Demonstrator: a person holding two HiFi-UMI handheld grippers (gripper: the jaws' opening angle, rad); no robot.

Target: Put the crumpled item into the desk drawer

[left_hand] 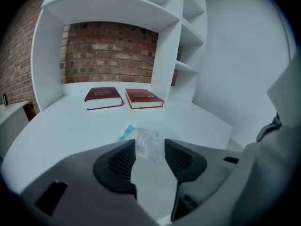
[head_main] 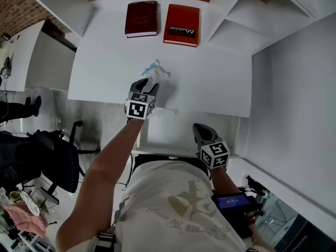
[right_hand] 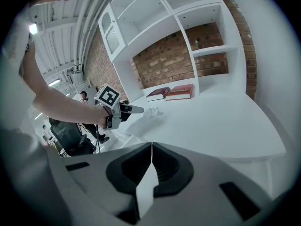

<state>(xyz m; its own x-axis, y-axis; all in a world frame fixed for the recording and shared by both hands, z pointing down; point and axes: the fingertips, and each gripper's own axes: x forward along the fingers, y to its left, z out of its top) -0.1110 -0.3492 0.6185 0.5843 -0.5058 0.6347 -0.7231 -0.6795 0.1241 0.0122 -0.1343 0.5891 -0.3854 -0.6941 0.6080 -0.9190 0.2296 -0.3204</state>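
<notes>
The left tool [left_hand: 149,147] has its jaws apart, and nothing is pressed between the pads. The crumpled plastic wrapper [left_hand: 143,138], clear with some pale blue and small print, lies on the white table [head_main: 210,83] just ahead of the jaw tips. In the left gripper view its near edge shows in the gap between the two tips, but whether either tip touches it cannot be told. The tool points forward and down at the table, close to the table's near edge.

Well beyond the wrapper, straight ahead of the left tool, two closed books lie flat side by side at the back of the table. The dark red book [left_hand: 103,98] is ahead and to the left and the bright red book [left_hand: 143,98] is just right of it. Behind them is a brick wall [left_hand: 108,55], framed by a white shelf unit [left_hand: 188,41].

The right tool [right_hand: 151,147] is closed, its jaws meeting with nothing between them. It is held back from the table's near edge, behind and to the right of the left tool.
</notes>
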